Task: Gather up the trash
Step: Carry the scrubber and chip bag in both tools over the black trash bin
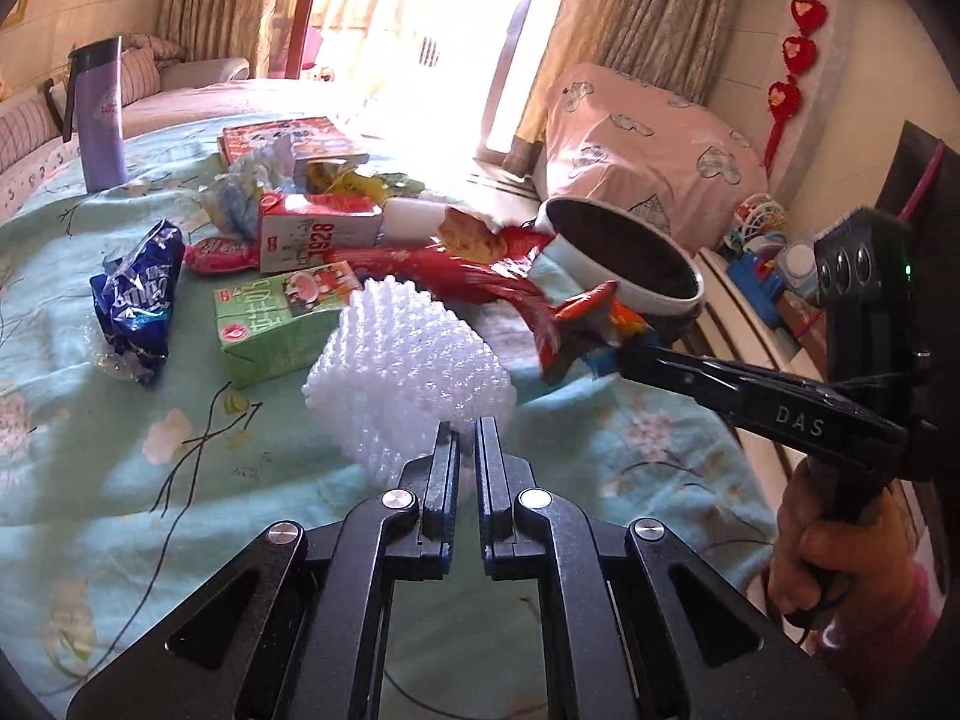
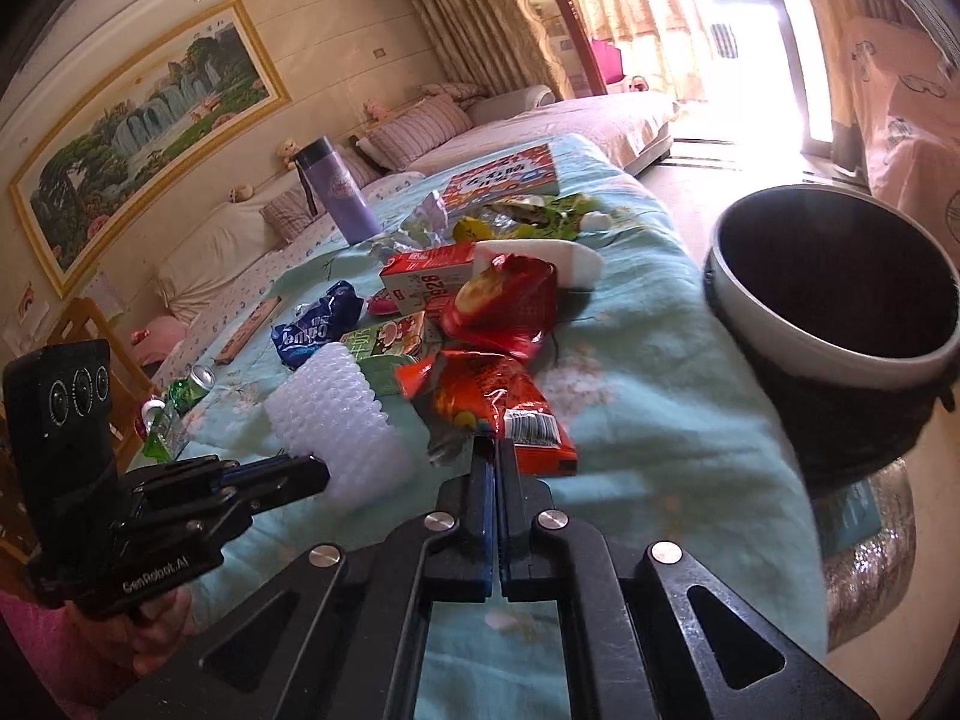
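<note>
so my left jaws (image 1: 467, 438) clamp the foam net (image 1: 408, 360), my right jaws (image 2: 495, 450) the red wrapper (image 2: 498, 408). both grips are thin edges, so either could slip before reaching the bin (image 2: 840, 324).

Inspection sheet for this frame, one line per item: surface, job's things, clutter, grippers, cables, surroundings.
Surface: table under a turquoise floral cloth.
Job's things: white foam net; red snack wrapper; blue wrapper; green carton; red-and-white carton; bin at the table's edge.
Clutter: purple flask, upright; red box.
Grippers: left gripper shut on the foam net; right gripper shut on the red snack wrapper.
Cables: nothing seen.
Surroundings: sofa, curtains, framed landscape painting.
</note>
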A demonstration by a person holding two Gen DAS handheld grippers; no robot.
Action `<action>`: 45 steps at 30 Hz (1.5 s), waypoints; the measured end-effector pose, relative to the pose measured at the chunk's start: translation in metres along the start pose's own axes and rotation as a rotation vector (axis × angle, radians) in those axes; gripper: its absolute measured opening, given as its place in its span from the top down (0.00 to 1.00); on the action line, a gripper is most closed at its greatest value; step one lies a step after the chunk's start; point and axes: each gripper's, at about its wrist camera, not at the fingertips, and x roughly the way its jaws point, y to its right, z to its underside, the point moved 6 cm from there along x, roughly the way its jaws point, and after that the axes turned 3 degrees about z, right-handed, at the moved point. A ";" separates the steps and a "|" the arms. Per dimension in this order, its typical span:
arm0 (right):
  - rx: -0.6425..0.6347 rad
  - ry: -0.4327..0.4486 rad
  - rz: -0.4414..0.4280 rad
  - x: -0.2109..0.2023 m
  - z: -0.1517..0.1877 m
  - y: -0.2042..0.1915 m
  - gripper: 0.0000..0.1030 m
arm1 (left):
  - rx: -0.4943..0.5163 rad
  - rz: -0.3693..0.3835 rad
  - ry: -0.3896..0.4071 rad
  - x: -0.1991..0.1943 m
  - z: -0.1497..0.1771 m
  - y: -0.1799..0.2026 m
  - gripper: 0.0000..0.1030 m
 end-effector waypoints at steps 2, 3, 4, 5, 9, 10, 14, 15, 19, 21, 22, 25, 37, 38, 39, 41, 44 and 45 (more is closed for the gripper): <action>0.018 0.016 0.005 -0.010 0.000 0.004 1.00 | 0.011 0.009 0.005 -0.002 -0.003 0.004 0.95; 0.026 0.024 0.006 -0.015 0.001 0.007 1.00 | 0.017 0.016 0.008 -0.003 -0.005 0.008 0.95; 0.034 0.030 0.003 -0.020 0.001 0.008 1.00 | 0.023 0.022 0.012 -0.004 -0.006 0.012 0.95; 0.040 0.037 0.003 -0.025 0.003 0.010 1.00 | 0.029 0.028 0.014 -0.005 -0.007 0.017 0.95; 0.053 0.073 0.022 -0.043 0.005 0.019 1.00 | 0.063 0.052 0.014 -0.002 -0.011 0.033 0.95; 0.057 0.081 0.028 -0.046 0.004 0.022 1.00 | 0.070 0.057 0.012 0.000 -0.014 0.037 0.95; 0.098 0.110 0.049 -0.056 -0.001 0.041 1.00 | 0.106 0.080 0.014 0.010 -0.023 0.056 0.95; 0.110 0.116 0.054 -0.058 -0.003 0.046 1.00 | 0.118 0.087 0.015 0.013 -0.027 0.061 0.95; 0.134 0.127 0.091 -0.064 -0.009 0.069 1.00 | 0.152 0.109 0.025 0.029 -0.042 0.077 0.95; 0.145 0.138 0.107 -0.066 -0.014 0.080 1.00 | 0.164 0.121 0.023 0.038 -0.049 0.083 0.95; 0.152 0.143 0.117 -0.067 -0.017 0.086 1.00 | 0.171 0.123 0.021 0.042 -0.053 0.086 0.95; 0.179 0.151 0.140 -0.067 -0.027 0.105 1.00 | 0.182 0.132 0.010 0.059 -0.068 0.096 0.95; 0.214 0.158 0.210 -0.060 -0.063 0.164 1.00 | 0.196 0.165 -0.042 0.124 -0.119 0.131 0.95; 0.212 0.157 0.215 -0.059 -0.066 0.167 1.00 | 0.196 0.168 -0.047 0.129 -0.121 0.133 0.95; 0.210 0.156 0.218 -0.059 -0.069 0.169 1.00 | 0.195 0.174 -0.056 0.135 -0.124 0.135 0.95; 0.207 0.153 0.230 -0.057 -0.073 0.174 1.00 | 0.198 0.179 -0.066 0.146 -0.128 0.137 0.95; 0.214 0.140 0.237 -0.050 -0.079 0.183 0.99 | 0.201 0.170 -0.084 0.161 -0.131 0.138 0.95; 0.218 0.135 0.239 -0.048 -0.080 0.187 0.99 | 0.197 0.170 -0.089 0.165 -0.132 0.137 0.95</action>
